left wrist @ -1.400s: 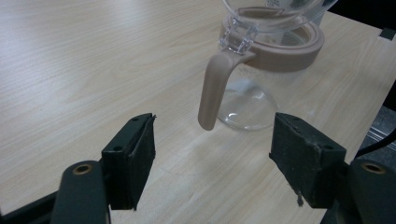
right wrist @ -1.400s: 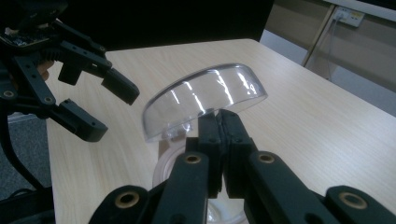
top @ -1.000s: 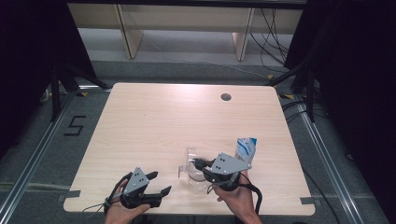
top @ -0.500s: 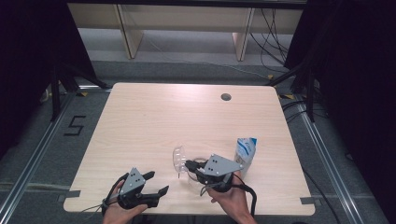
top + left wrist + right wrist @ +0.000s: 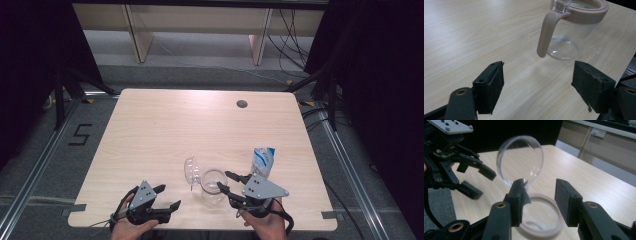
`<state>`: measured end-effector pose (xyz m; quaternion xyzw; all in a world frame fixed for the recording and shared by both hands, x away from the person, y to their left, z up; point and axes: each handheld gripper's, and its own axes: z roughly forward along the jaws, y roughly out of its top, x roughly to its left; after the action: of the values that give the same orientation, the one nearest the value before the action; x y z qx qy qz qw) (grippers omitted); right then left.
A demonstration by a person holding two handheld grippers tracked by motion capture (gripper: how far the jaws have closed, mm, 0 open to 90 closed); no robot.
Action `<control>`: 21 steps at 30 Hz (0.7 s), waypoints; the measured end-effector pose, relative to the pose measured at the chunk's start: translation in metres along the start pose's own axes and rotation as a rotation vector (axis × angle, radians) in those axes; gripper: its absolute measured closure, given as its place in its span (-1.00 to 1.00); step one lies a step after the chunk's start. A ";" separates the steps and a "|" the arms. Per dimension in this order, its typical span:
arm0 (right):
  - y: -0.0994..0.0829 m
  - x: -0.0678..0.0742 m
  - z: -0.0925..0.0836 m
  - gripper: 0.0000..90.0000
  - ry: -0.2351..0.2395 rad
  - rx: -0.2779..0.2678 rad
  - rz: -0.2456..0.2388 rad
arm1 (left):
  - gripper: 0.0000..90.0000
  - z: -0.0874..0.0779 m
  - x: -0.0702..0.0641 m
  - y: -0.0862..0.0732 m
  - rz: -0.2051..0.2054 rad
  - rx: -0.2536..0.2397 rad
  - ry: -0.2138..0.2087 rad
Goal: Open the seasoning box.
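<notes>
At the near left edge of the pale wooden counter [image 5: 150, 130], the left tool [image 5: 166, 196] rests with its jaws wide apart and nothing between them. Just right of it stands the clear glass jug with a pinkish rim and handle [image 5: 212, 185], its round clear lid [image 5: 191, 171] tipped upright. The right tool [image 5: 225, 182] sits over the jug's rim; its jaws have just been opening, one pad touching the rim. A blue-and-white packet [image 5: 263, 161] stands beyond.

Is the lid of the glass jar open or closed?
Open: the clear lid stands up beside the jar, leaving its pink rim uncovered.
</notes>
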<state>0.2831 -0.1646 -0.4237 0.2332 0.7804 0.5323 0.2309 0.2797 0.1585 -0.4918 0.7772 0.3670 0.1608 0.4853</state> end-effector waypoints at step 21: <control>-0.047 -0.016 -0.051 0.12 -0.136 0.062 0.114 | -0.45 0.003 -0.001 -0.002 -0.019 0.018 0.011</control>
<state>0.2586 -0.2263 -0.4489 0.3197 0.7645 0.5031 0.2454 0.2797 0.1563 -0.4949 0.7770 0.3784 0.1575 0.4778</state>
